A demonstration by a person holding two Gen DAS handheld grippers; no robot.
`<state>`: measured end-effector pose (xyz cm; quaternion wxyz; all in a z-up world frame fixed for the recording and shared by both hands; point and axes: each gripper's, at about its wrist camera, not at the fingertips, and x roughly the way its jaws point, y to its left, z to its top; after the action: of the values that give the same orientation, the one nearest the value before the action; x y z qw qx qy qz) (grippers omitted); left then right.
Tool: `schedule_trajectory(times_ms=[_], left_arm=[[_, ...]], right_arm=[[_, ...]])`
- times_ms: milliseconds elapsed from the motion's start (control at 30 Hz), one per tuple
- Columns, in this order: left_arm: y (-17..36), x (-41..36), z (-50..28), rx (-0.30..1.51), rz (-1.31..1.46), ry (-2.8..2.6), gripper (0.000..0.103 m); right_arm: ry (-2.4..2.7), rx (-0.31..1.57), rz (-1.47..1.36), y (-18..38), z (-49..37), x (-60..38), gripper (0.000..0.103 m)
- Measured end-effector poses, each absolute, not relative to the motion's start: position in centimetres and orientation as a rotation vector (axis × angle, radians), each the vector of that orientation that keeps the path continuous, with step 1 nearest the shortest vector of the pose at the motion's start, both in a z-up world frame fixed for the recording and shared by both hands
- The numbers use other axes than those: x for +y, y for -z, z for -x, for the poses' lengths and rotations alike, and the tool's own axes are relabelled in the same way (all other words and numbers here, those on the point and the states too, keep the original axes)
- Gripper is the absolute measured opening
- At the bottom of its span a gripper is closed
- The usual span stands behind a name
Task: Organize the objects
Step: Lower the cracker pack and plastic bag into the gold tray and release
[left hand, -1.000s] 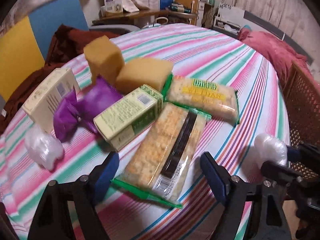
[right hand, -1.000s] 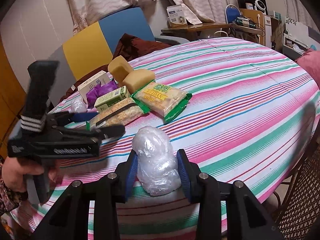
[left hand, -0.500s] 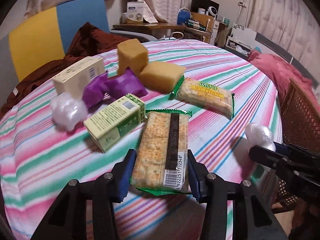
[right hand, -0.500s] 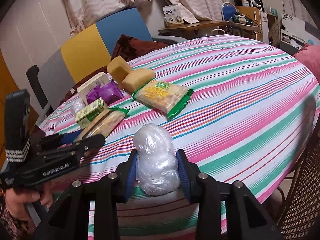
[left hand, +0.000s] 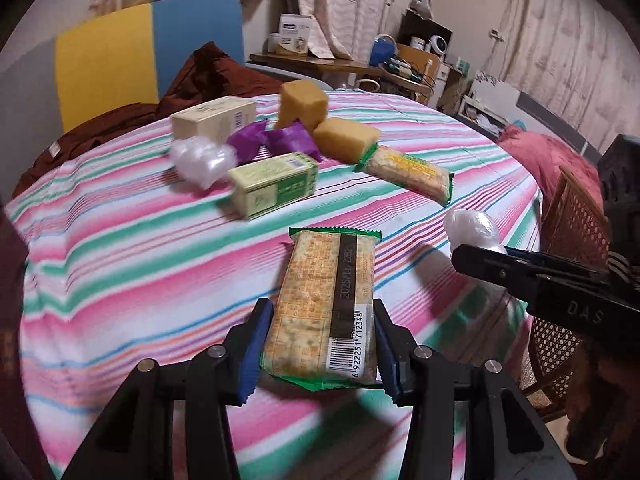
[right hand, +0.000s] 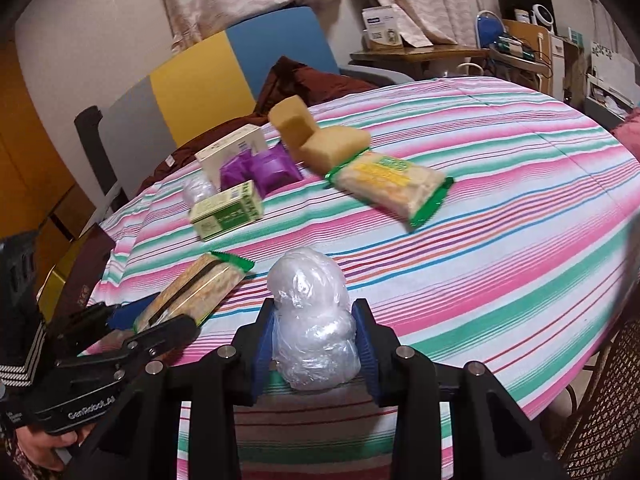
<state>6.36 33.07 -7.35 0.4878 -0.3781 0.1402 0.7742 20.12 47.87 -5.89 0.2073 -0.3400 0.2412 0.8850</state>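
Observation:
My left gripper [left hand: 318, 342] is shut on a green-edged cracker pack [left hand: 326, 304] and holds it above the striped tablecloth [left hand: 120, 264]. It also shows in the right wrist view [right hand: 192, 294]. My right gripper [right hand: 316, 344] is shut on a clear plastic-wrap ball [right hand: 312, 320], also seen at the right of the left wrist view [left hand: 472, 228]. On the table lie a green box [left hand: 276, 188], a second cracker pack [left hand: 408, 172], two tan sponges [left hand: 344, 140], purple packets [left hand: 280, 140], a cream box [left hand: 214, 118] and another plastic ball [left hand: 202, 158].
A yellow and blue chair back [left hand: 148, 52] with brown cloth [left hand: 208, 76] stands behind the table. A wicker chair [left hand: 568, 216] is at the right edge. A cluttered desk [left hand: 360, 64] stands at the back.
My left gripper closed on the cracker pack and pulled it back and up, away from the group. My right gripper kept hold of the plastic ball and barely moved.

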Motion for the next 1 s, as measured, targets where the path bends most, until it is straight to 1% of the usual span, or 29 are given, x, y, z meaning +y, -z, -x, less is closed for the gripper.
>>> schedule_trajectory(times_ms=[333, 600, 767, 1000], left_arm=[[5.4, 27.1, -5.8, 0.188, 0.914, -1.97, 0.048], [2.7, 20.4, -4.0, 0.021, 0.912, -2.114, 0.049], [1.3, 15.9, -2.8, -0.028, 0.879, -2.227, 0.049], [1.7, 9.0, 0.5, -0.142, 0.962, -2.395, 0.049]], right_arm=[[-2.525, 0.627, 0.982, 5.1, -18.3, 45.0, 0.037], [-2.643, 0.584, 0.993, 3.5, -15.7, 41.3, 0.037], [-2.76, 0.546, 0.995, 2.1, -13.5, 37.8, 0.037], [-2.915, 0.468, 1.021, 0.4, -10.8, 32.8, 0.037]])
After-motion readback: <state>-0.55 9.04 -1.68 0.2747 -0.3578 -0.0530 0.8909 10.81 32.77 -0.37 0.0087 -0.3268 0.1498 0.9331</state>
